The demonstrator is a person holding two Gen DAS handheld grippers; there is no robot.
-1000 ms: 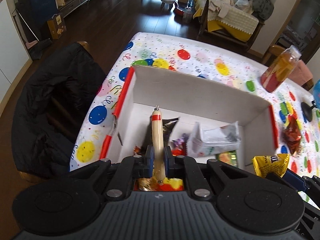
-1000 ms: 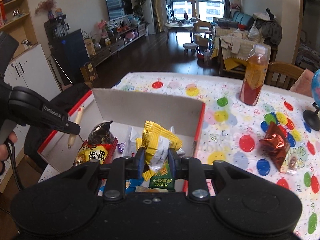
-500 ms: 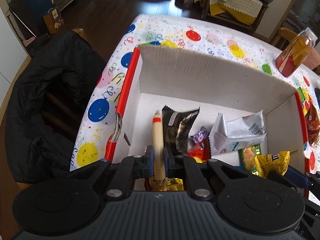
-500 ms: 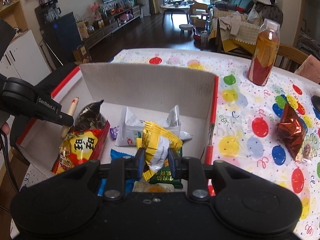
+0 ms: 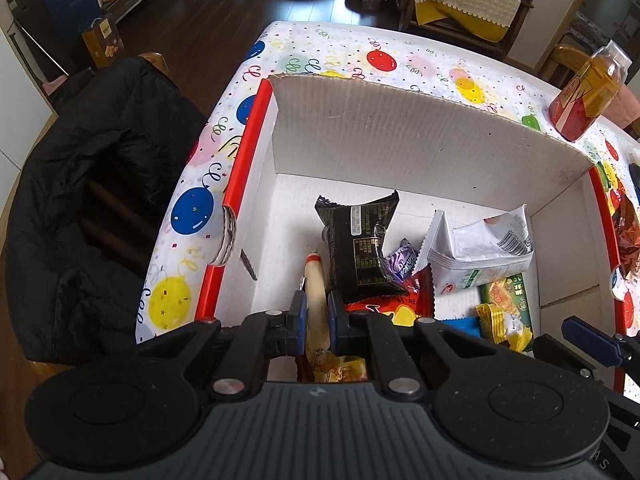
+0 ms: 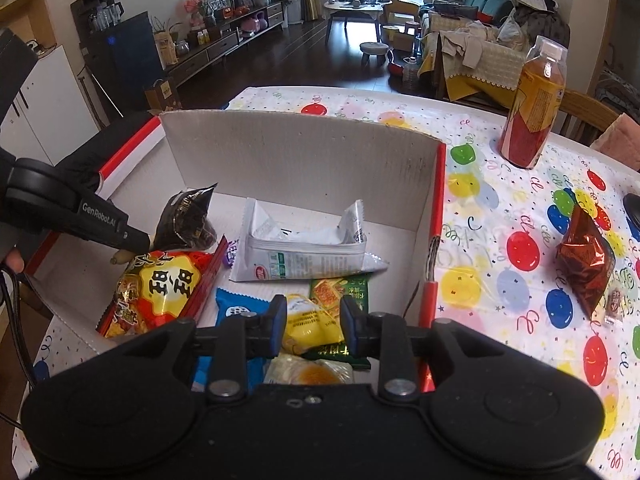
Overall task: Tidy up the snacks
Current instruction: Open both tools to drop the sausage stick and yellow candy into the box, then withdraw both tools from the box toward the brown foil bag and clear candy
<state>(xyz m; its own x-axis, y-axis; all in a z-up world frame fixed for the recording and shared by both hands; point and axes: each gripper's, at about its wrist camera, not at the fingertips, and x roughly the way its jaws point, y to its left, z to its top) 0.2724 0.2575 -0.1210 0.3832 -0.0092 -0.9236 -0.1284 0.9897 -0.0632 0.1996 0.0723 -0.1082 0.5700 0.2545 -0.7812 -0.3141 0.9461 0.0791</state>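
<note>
A white cardboard box (image 5: 420, 136) with red rims holds several snack packets. My left gripper (image 5: 316, 312) is shut on a sausage stick (image 5: 314, 284), low inside the box's left part beside a black packet (image 5: 360, 248). In the right wrist view the left gripper (image 6: 136, 242) reaches in over a red-and-yellow bag (image 6: 160, 288). My right gripper (image 6: 313, 320) stands open around a yellow packet (image 6: 310, 322) that lies among the snacks at the box's (image 6: 300, 156) near side; the jaws are wider than it.
A crumpled red foil packet (image 6: 584, 258) lies on the balloon tablecloth right of the box. An orange drink bottle (image 6: 534, 108) stands at the back right. A black jacket on a chair (image 5: 88, 184) sits left of the table.
The left gripper has lowered the sausage stick deeper into the box. The right gripper has lowered the yellow packet into the box and opened its jaws.
</note>
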